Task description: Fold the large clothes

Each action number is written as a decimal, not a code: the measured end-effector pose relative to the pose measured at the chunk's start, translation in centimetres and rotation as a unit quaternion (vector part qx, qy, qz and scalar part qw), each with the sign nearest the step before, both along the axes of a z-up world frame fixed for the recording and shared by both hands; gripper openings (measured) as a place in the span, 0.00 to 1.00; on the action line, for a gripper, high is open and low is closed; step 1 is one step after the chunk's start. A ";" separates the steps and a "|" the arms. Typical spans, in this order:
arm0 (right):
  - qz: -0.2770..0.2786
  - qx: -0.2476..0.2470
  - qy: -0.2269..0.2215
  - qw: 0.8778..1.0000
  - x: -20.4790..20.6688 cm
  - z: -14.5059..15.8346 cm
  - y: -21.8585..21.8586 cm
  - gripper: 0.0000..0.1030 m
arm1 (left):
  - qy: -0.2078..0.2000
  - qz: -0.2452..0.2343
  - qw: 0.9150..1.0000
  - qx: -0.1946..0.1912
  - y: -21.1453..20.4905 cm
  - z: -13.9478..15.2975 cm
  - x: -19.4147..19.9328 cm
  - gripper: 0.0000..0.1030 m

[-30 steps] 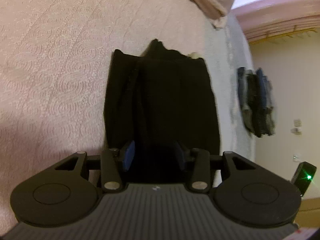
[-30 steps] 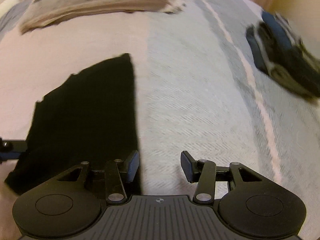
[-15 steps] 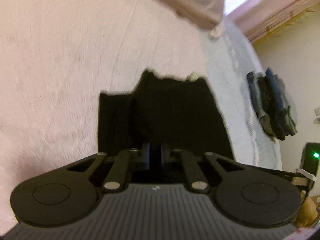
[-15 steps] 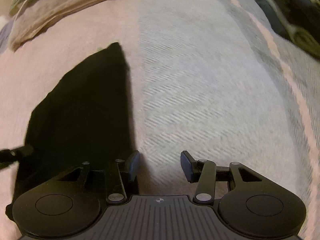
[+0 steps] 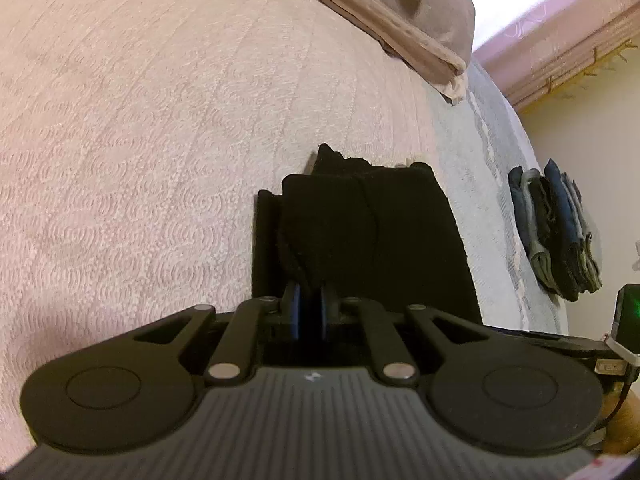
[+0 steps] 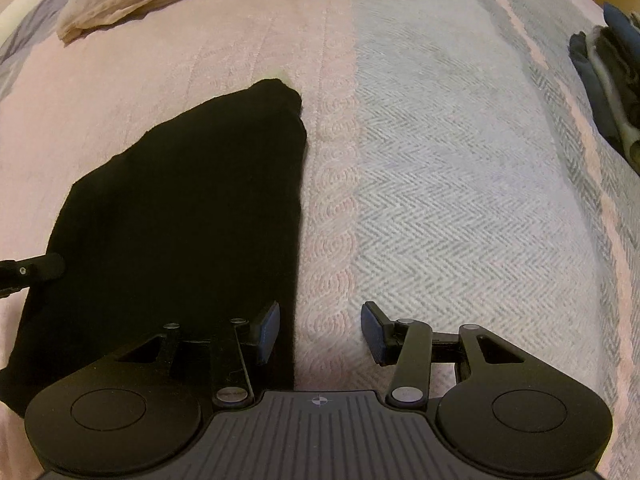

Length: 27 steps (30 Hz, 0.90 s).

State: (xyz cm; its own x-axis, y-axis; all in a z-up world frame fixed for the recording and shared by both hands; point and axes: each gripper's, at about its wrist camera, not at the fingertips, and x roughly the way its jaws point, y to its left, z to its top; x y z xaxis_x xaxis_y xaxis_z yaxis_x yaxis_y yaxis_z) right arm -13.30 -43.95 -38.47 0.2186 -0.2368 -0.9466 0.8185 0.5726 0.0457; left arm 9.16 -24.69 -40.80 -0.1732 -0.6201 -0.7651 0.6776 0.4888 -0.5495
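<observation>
Black cloth fills the narrow gap between the left tongs, whose blue-padded jaws are pressed nearly together on the near edge of the black garment, a fold of it pulled up into the grip. The right tongs stand wide apart with nothing between them, the left pad over the garment's right edge and the right pad over bare bedspread. In the right wrist view the left tongs' dark tip enters from the left margin and touches the garment's left side.

The garment lies partly folded on the bed, a layered dark slab with a doubled strip along its left side, resting on the pink textured bedspread right beside the seam where pink meets the grey herringbone blanket. Its far end tapers to a rumpled corner.

Farther off, a beige folded blanket lies across the head of the bed. Well apart to the right, near the bed's edge, sits a stack of folded dark blue clothes.
</observation>
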 end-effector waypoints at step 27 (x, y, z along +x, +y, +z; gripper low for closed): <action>0.326 -0.182 -0.038 0.927 -4.2 1.5 14.4 0.42 | 0.084 0.072 0.994 0.005 9.7 3.0 -4.6 0.49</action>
